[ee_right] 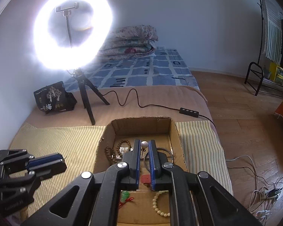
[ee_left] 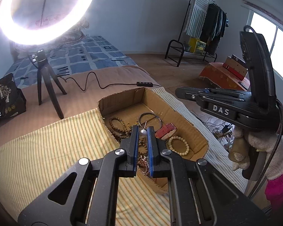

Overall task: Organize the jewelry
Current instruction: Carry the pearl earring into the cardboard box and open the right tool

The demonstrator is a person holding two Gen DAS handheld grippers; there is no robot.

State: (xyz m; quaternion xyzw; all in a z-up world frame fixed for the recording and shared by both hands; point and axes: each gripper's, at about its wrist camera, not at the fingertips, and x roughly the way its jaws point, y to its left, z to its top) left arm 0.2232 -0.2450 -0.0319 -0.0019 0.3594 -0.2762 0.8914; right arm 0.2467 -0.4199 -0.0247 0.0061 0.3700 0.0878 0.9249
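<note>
A small pearl pin sits pinched between the blue-padded fingertips of the left gripper, its thin metal stem poking up past the pearl. A second pearl pin is pinched the same way in the right gripper, pearl uppermost and the stem hanging below it. Both grippers have their jaws drawn close, pressing on the pearls, and both hover above an open cardboard box.

Inside the box lie a string of brown wooden beads, a thin dark bangle, a red and white block and a cream bead bracelet (the right wrist view also shows a green charm on red cord at the near end).

The box rests on a yellow striped cloth spread over a tan bedcover. Behind it stands a lit ring light on a small black tripod, its cable and inline switch trailing across the bed. A black snack bag sits beside the tripod. A gloved hand holds the right gripper's handle.
</note>
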